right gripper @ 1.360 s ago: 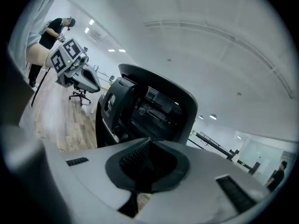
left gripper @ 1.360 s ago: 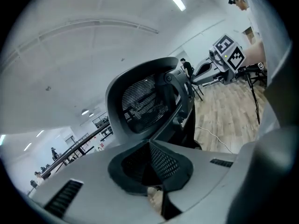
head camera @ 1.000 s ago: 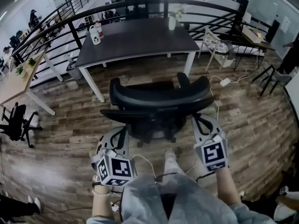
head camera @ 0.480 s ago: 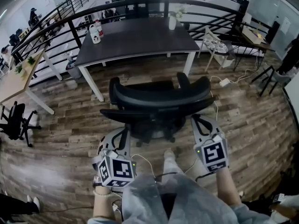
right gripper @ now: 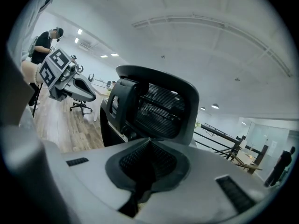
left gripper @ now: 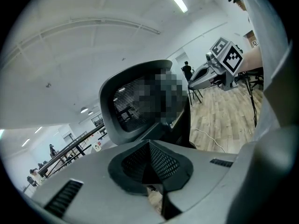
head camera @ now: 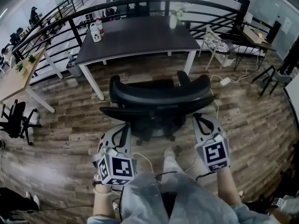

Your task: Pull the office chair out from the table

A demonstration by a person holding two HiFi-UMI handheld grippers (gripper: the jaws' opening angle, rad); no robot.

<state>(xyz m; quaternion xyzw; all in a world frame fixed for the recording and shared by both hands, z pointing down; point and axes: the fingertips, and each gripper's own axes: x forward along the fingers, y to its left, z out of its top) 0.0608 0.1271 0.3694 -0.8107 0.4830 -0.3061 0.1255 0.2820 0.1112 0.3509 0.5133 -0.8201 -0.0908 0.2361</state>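
The office chair [head camera: 159, 99] stands just off the near edge of the dark table [head camera: 140, 36]. Its curved backrest faces the person and runs side to side, straight ahead of both tools. The left gripper [head camera: 121, 129] sits below the backrest's left end and the right gripper [head camera: 200, 120] below its right end, about equally near. In both gripper views the jaws are pressed together on nothing, and the tips seem just short of the frame, though the head view cannot settle whether they touch.
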